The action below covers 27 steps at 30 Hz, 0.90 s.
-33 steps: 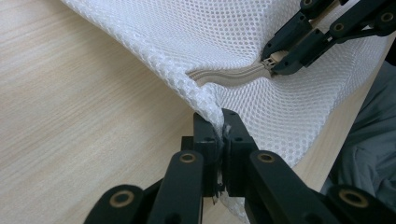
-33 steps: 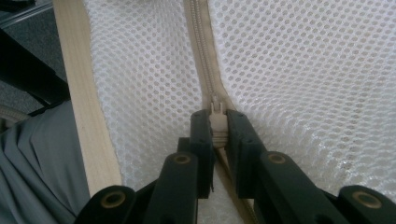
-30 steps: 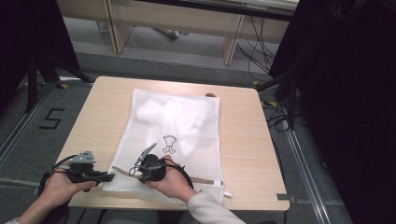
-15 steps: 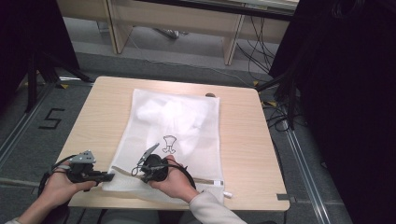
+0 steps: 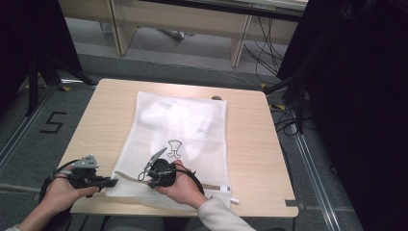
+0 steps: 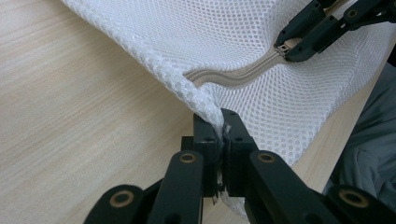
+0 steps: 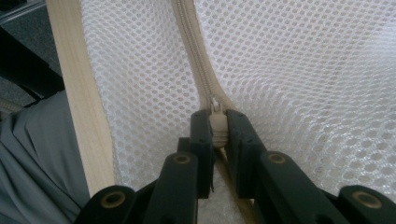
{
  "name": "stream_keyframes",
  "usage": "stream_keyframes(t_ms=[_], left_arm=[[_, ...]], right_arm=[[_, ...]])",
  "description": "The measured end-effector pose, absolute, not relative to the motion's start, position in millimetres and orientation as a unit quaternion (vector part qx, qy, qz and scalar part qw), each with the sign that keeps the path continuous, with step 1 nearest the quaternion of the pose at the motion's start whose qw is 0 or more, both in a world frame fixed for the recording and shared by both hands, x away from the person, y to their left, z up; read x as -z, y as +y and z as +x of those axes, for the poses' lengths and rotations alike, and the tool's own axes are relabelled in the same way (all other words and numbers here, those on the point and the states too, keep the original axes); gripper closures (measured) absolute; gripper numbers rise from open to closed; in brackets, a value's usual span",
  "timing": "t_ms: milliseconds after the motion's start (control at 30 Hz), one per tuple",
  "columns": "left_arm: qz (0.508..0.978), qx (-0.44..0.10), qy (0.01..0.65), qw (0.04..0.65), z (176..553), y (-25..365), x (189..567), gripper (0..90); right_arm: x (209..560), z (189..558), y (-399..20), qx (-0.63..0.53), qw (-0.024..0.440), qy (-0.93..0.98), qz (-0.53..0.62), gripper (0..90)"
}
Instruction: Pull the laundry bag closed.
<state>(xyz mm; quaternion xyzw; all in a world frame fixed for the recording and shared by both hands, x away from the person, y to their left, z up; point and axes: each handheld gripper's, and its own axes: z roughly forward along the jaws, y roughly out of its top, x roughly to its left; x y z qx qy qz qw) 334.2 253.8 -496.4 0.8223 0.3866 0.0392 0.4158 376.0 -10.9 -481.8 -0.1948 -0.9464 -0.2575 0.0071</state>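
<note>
A white mesh laundry bag (image 5: 178, 139) lies flat on the wooden table (image 5: 250, 144), its zipped edge toward the person, with white cloth (image 5: 178, 118) showing through the mesh farther up. The left gripper (image 6: 220, 140) has its jaws clamped on the bag's near corner, just beside the end of the beige zipper (image 6: 233, 77). The right gripper (image 7: 217, 135) has its jaws pinched on the zipper pull (image 7: 217, 126), a short way along the zipper from that corner.

The likeliest failure is the pull slipping out of the right jaws: it is a small, smooth tab, gripped only near its tip, and a tug at an angle to the zipper would probably twist it free. A second risk is the mesh bunching up ahead of the slider. The zipper already runs in a wave between the corner and the pull, so the bag is slack there; unless the left gripper draws the corner away from the pull, the slider may jam or drag the whole bag along the table. The thin pinch of mesh at the corner could also tear loose under a hard pull.
</note>
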Motion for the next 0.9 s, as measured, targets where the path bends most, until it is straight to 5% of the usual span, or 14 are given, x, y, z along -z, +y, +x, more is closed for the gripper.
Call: stream_keyframes(t_ms=[900], left_arm=[[0.824, -0.041, 0.385, 0.412, 334.1, 253.8, 496.5, 85.8]], right_arm=[[477.2, 374.3, -21.2, 0.252, 0.002, -0.948, -0.195, 82.1]])
